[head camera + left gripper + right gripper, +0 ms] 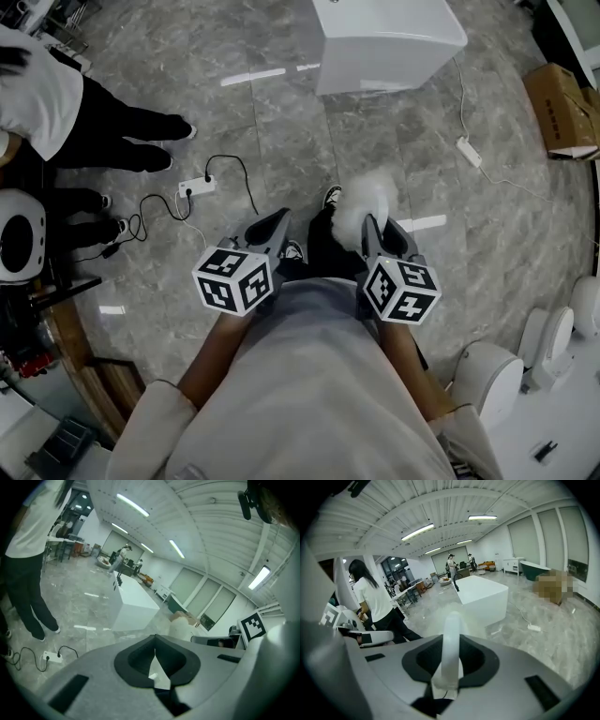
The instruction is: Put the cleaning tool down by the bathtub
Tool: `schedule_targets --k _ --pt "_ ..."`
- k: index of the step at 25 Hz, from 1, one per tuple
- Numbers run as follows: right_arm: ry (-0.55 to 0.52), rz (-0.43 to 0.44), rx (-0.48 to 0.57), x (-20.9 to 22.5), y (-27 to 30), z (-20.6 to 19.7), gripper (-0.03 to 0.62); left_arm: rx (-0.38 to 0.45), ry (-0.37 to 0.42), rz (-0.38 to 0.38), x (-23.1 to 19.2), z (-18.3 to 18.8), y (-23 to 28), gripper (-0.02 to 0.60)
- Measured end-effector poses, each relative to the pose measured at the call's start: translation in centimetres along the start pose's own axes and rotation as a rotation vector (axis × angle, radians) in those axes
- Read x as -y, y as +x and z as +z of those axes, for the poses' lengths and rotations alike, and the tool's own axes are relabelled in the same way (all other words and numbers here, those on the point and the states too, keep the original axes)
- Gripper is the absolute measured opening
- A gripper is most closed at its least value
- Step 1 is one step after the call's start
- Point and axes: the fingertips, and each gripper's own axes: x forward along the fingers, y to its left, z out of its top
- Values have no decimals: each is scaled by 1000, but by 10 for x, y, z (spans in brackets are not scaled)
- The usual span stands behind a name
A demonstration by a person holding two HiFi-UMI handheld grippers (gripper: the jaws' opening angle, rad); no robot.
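Note:
The cleaning tool is a white-handled brush with a fluffy white head (364,202). My right gripper (373,229) is shut on its handle (451,644), which stands up between the jaws, the head out in front of the tips. My left gripper (279,221) is held beside it at the left, shut with nothing in it; in the left gripper view its tips (155,639) meet. The white block-shaped bathtub (384,39) stands on the marble floor well ahead of both grippers, and it shows as the white bathtub (483,597) in the right gripper view and as the bathtub (134,604) in the left gripper view.
A power strip (196,186) with a black cable lies on the floor ahead left; another white strip (469,151) lies right of the tub. A person (66,103) stands at the left. A cardboard box (562,109) is far right, white fixtures (494,377) near right.

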Motion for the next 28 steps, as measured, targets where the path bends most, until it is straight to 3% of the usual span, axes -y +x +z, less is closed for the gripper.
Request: schedule_targets --k 15,28 --pt "56 29 55 85 88 134 82 52 76 18 13 121 124 5" --pt "110 80 74 140 138 189 83 70 104 69 21 172 192 5"
